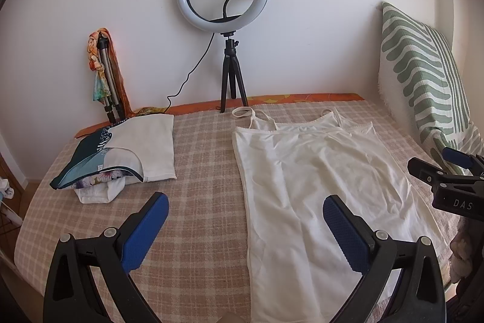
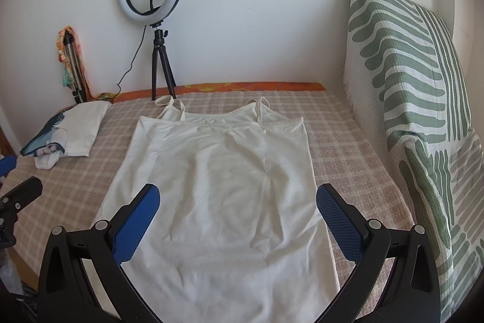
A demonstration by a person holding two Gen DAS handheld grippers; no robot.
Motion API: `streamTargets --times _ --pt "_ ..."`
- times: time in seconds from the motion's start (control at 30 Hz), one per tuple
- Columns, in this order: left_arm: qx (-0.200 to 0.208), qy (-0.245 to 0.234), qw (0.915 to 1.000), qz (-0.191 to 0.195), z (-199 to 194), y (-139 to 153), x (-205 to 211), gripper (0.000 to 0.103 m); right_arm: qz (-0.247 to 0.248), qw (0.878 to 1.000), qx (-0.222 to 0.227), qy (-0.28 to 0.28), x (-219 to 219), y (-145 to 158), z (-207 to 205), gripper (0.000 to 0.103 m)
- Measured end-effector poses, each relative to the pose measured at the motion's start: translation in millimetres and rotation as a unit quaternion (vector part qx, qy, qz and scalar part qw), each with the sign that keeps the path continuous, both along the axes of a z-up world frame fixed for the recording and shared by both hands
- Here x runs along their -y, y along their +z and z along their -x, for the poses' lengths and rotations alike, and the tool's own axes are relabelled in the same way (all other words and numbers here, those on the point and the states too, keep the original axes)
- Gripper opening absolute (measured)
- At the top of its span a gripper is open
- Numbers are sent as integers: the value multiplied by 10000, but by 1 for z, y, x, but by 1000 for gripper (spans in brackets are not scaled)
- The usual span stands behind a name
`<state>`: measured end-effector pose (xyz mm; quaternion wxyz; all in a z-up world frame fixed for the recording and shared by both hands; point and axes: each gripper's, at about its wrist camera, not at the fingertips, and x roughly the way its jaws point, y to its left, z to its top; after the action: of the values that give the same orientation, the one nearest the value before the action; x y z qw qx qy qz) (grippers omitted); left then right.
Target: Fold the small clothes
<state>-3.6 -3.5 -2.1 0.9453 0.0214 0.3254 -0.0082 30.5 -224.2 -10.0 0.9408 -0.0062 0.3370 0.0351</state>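
A white strappy top (image 1: 314, 177) lies spread flat on the checked bedcover (image 1: 199, 171), straps toward the wall; it also shows in the right wrist view (image 2: 220, 186). My left gripper (image 1: 245, 208) is open and empty, held above the top's left edge near the hem. My right gripper (image 2: 237, 199) is open and empty, held above the lower middle of the top; it also shows at the right edge of the left wrist view (image 1: 450, 174). A stack of folded clothes (image 1: 127, 150) lies at the back left, also in the right wrist view (image 2: 69, 135).
A ring light on a small black tripod (image 1: 231, 74) stands at the wall, its cable trailing left. A folded tripod wrapped in colourful cloth (image 1: 106, 74) leans at the back left. A green-striped pillow (image 2: 417, 87) stands along the right side.
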Motion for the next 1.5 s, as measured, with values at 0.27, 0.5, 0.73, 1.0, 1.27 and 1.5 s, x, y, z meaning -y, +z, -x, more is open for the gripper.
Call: streamTargets --times 0.27,0.5,0.73,1.0,1.27,1.5 --pt "-32 -17 10000 -24 6 1 2 103 -4 10000 8 -1 -1 1 0 103" --pt "-47 -28 10000 -53 10 0 3 103 -9 10000 51 -26 8 5 6 103" --pt "-33 -3 10000 -87 21 -1 2 103 -22 9999 100 -117 14 12 14 103" --pt "-84 38 9999 -96 30 -3 1 103 -18 9997 176 -137 12 18 20 103" --pt "-119 -51 9999 -104 31 -2 4 103 35 9997 205 -115 11 18 24 103" --pt "-212 -103 9997 -76 32 -6 4 102 65 9998 162 -2 5 19 26 103"
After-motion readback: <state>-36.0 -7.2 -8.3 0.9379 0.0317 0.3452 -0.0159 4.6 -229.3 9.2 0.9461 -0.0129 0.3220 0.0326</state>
